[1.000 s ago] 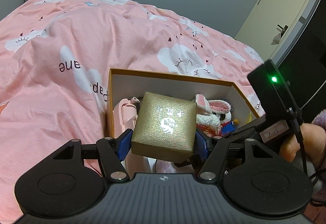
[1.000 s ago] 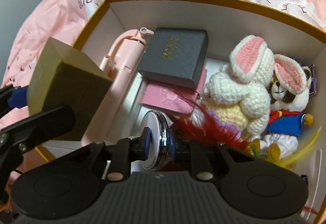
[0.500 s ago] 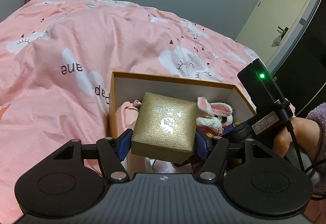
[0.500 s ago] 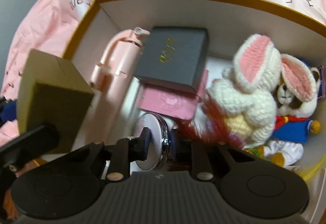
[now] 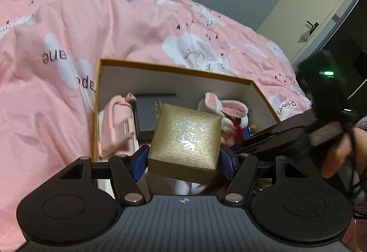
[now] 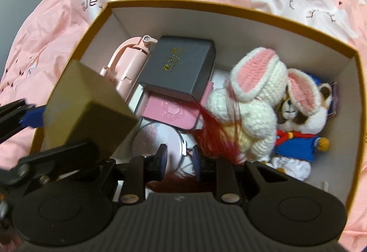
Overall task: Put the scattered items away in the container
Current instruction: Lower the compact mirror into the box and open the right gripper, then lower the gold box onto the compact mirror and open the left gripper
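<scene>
My left gripper (image 5: 183, 160) is shut on a gold gift box (image 5: 185, 144), held above the near left corner of the orange-rimmed container (image 5: 172, 68). In the right wrist view the same gold box (image 6: 87, 109) hangs at the left over the container (image 6: 229, 11). My right gripper (image 6: 179, 155) points down into the container, jaws a little apart and not pressing on anything. A round pink compact (image 6: 156, 139) lies under it, its silver rim showing in the gap. A red feather (image 6: 213, 128) lies beside the right finger.
Inside the container are a pink folding stick (image 6: 128, 63), a dark grey box (image 6: 181, 63) on a pink box (image 6: 169, 112), a crocheted rabbit (image 6: 252, 100) and a bear in blue (image 6: 296, 146). Pink bedding (image 5: 114, 18) surrounds it. A hand (image 5: 339, 153) holds the right gripper.
The right gripper's pads have come off the compact, which has tipped from on edge to lying flatter in the container. The left gripper has carried the gold box a little further over the container.
</scene>
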The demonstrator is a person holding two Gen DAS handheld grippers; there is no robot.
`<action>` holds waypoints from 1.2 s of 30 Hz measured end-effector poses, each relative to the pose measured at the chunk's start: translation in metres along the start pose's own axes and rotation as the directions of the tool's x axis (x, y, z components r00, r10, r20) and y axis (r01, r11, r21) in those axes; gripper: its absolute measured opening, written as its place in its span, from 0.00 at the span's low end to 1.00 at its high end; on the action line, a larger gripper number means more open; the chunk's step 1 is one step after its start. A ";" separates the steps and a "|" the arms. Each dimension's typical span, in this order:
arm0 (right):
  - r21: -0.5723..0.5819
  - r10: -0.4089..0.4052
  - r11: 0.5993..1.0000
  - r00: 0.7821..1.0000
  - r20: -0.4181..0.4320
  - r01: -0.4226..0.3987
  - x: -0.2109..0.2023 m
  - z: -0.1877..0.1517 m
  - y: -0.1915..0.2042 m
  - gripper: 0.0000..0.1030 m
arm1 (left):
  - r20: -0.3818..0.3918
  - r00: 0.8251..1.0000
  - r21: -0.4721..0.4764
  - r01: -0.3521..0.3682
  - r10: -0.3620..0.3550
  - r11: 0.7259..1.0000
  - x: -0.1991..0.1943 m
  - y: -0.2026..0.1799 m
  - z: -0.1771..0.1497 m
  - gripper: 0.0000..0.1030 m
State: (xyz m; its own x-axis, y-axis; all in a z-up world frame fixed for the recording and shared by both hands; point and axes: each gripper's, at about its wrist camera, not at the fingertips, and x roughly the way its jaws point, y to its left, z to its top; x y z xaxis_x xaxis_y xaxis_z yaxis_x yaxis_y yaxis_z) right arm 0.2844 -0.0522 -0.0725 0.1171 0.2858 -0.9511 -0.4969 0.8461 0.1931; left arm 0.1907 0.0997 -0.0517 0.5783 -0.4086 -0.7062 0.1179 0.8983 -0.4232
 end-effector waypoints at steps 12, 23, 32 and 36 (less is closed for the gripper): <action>-0.184 -0.068 0.979 0.991 0.119 0.089 -0.036 -0.021 -0.002 0.30 | -0.069 0.985 0.044 -0.157 0.160 0.987 0.031 -0.030 -0.003 0.72; -0.093 -0.057 0.992 0.972 0.226 0.080 -0.043 -0.022 -0.024 0.32 | -0.189 0.949 0.033 -0.250 0.252 0.968 0.062 -0.032 -0.005 0.72; -0.066 -0.066 0.994 0.952 0.297 0.089 -0.056 -0.028 -0.034 0.37 | -0.209 0.921 0.026 -0.332 0.330 0.943 0.077 -0.032 -0.014 0.72; -0.088 -0.062 0.992 0.954 0.292 0.091 -0.052 -0.033 -0.033 0.37 | -0.215 0.917 0.025 -0.339 0.336 0.940 0.080 -0.032 -0.015 0.72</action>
State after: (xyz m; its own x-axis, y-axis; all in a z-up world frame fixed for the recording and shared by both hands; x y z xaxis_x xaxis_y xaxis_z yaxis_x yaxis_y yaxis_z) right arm 0.2664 -0.1096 -0.0376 0.3939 0.3517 -0.8492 -0.5576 0.8259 0.0834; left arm 0.2207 0.0363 -0.1031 0.3962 -0.1072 -0.9119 -0.0654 0.9874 -0.1444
